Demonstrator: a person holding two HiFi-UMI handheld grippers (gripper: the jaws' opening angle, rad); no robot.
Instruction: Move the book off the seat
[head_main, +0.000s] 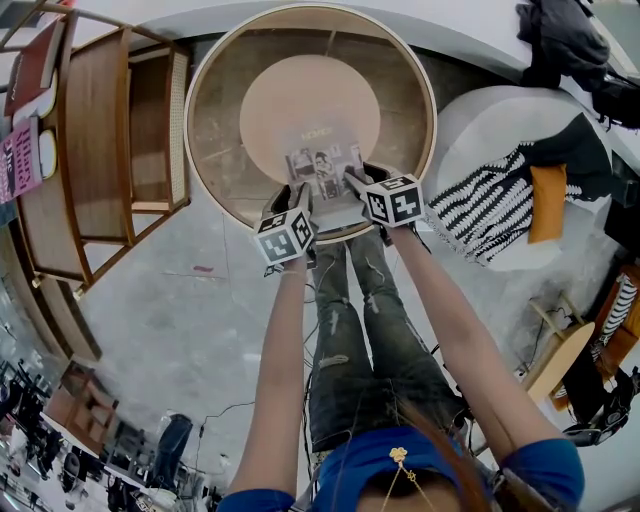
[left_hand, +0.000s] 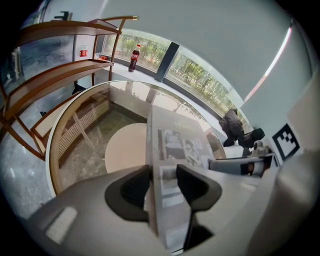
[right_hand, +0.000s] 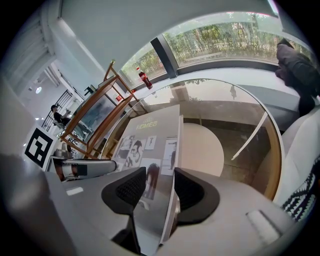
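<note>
Lifting is in hand: the book (head_main: 325, 172) is clamped by left tongs (head_main: 299, 203) and right tongs (head_main: 354, 183) over the seat (head_main: 310, 100). Next, a level carry beyond the rim (head_main: 191, 108) is needed.

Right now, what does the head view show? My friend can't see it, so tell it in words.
Looking down, a person's left gripper and right gripper hold a grey book by its two sides, over a round beige seat with a wooden rim. A wooden shelf stands to the left.
</note>
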